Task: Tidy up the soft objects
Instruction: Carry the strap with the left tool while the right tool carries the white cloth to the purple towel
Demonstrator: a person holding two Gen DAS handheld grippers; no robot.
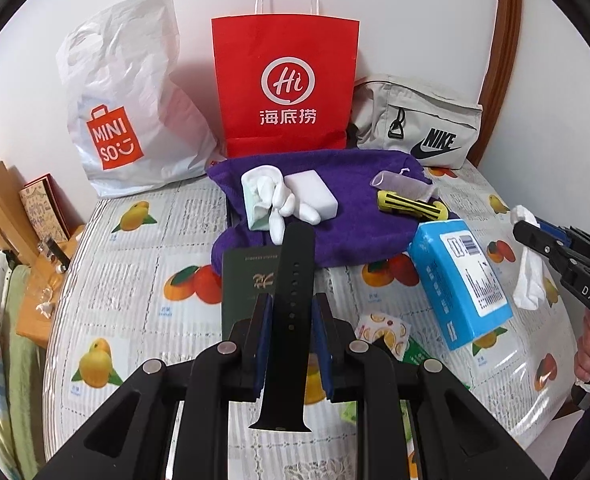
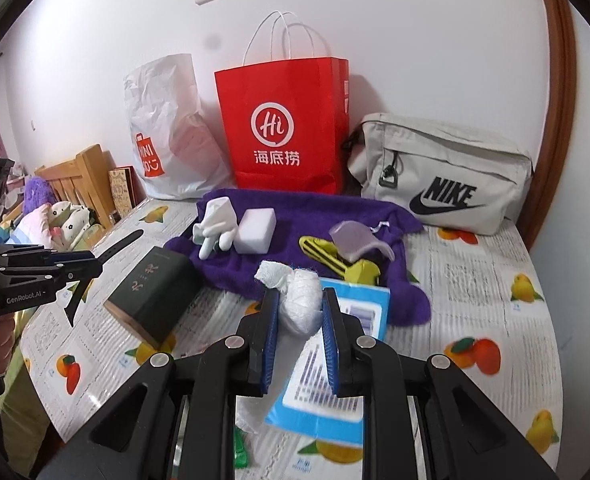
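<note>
My left gripper (image 1: 293, 312) is shut on a black watch strap (image 1: 291, 280), held upright above the table; it also shows in the right wrist view (image 2: 119, 246). My right gripper (image 2: 298, 304) is shut on a white crumpled cloth (image 2: 301, 304), seen hanging at the right of the left wrist view (image 1: 529, 276). On a purple towel (image 1: 335, 204) lie a white glove (image 1: 271, 196), a white sponge block (image 1: 311, 192), a yellow comb-like tool (image 1: 411, 204) and a translucent purple piece (image 1: 403, 184).
A white Miniso bag (image 1: 131, 112), a red paper bag (image 1: 287, 84) and a beige Nike pouch (image 1: 419, 124) stand against the wall. A dark green box (image 2: 155, 296) and a blue box (image 1: 459, 280) lie on the fruit-print tablecloth (image 1: 143, 280). A wooden bed frame (image 2: 83, 176) is at the left.
</note>
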